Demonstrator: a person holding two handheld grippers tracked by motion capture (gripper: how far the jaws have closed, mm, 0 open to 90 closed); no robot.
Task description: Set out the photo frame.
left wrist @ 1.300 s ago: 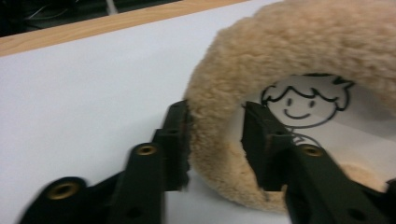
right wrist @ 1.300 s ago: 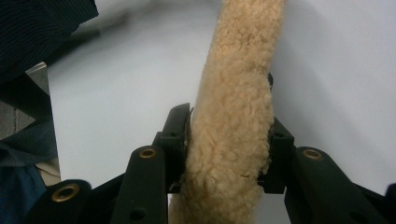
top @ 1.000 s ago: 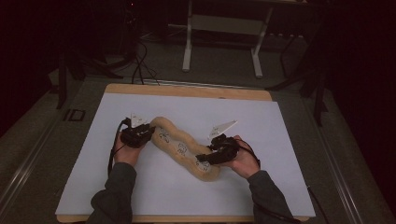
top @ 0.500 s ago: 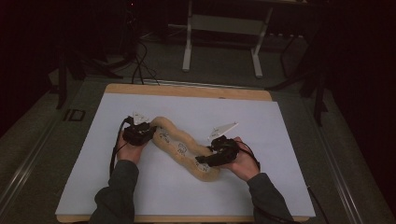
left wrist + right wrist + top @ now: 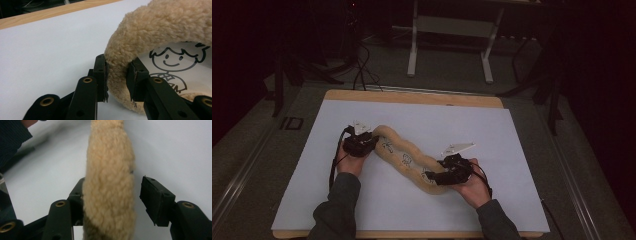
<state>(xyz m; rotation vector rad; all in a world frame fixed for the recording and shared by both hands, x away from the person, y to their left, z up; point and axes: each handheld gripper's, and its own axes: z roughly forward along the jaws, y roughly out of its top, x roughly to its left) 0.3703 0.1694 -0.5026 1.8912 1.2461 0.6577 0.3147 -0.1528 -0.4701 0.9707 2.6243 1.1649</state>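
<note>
A long tan fleece piece (image 5: 404, 157) with cartoon line drawings (image 5: 172, 62) on its pale inner face lies in an S-curve across the white sheet (image 5: 512, 150). At its far left end my left gripper (image 5: 373, 143) is shut on the fleece rim (image 5: 155, 27), with both pads (image 5: 101, 72) pressed into the pile. My right gripper (image 5: 436, 178) sits at the near right end. Its jaws have just been opening and now stand open around the fleece strip (image 5: 110, 170). The right pad (image 5: 152, 197) is clear of the strip, and the left one is partly hidden behind it.
The white sheet covers a wooden tabletop (image 5: 412, 96) whose edge shows at the far side. Table legs and cables (image 5: 362, 70) stand on the dark floor beyond. A dark sleeve (image 5: 12, 137) shows at the upper left of the right gripper view.
The right gripper's jaws have spread apart, letting go of the fleece end, and that hand has slipped slightly toward the near edge. The left hand and its grip have not moved.
</note>
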